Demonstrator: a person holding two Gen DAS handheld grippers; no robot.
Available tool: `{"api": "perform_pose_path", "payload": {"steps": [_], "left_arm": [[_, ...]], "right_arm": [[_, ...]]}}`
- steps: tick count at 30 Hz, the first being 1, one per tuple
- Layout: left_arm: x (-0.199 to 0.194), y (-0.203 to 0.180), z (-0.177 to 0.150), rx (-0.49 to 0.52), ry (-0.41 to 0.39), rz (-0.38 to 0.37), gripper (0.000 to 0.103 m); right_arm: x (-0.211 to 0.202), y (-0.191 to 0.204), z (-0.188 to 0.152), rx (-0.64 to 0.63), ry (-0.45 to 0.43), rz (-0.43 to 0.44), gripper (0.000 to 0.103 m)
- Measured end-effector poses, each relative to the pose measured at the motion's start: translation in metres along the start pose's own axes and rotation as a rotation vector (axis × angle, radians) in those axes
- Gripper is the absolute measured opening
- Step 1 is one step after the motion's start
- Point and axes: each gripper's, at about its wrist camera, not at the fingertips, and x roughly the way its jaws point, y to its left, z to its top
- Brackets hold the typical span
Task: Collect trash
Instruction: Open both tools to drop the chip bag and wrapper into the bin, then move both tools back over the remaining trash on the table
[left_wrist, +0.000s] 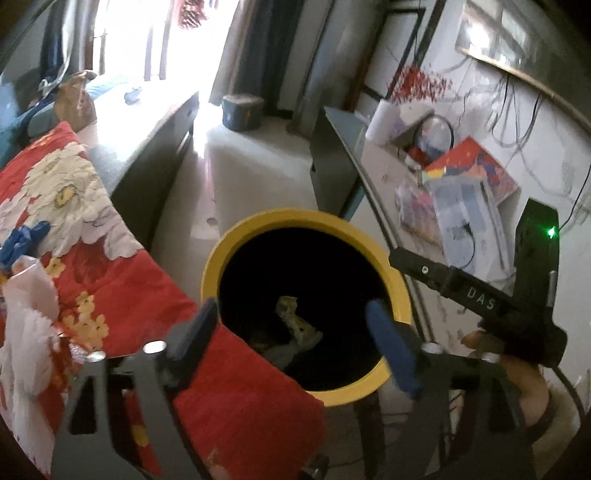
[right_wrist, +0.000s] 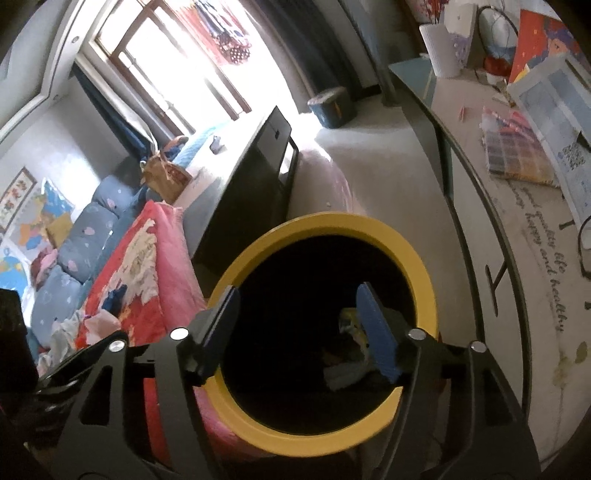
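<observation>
Drop step looks done: both the left hand-held gripper (left_wrist: 291, 328) and right hand-held gripper (right_wrist: 299, 325) hang released and empty over the round yellow-rimmed black bin (left_wrist: 236, 236), crumpled wrapper trash (left_wrist: 295, 325) lying inside. Next up, find more litter.

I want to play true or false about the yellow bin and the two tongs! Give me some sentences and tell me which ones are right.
1. The bin has a yellow rim. True.
2. The bin is completely empty. False: crumpled trash lies at the bottom.
3. The left tongs are squeezing a piece of trash. False: they stand open over the bin with nothing between them.
4. The right tongs are open above the bin. True.
5. A red flowered blanket lies beside the bin. True.
6. The desk next to the bin is bare. False: papers and a colourful box lie on it.
</observation>
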Motion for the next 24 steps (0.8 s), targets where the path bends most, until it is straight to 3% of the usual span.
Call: {"api": "perform_pose_path", "payload": {"steps": [4,12,24], "left_arm": [[-0.018,0.005,0.0,-0.018,-0.048,0.014,0.095],[-0.048,0.018,-0.002,-0.054,-0.123,0.047,0.095],[-0.093,0.032,-0.011,-0.067,-0.222,0.092,0.095]], "right_arm": [[-0.009,0.007,0.003,-0.021,-0.031,-0.001,0.067],[-0.022,0.024,0.006,-0.077,-0.075,0.002,0.073],[-0.034,0.052,0.001,-0.145,-0.1,0.034,0.074]]}}
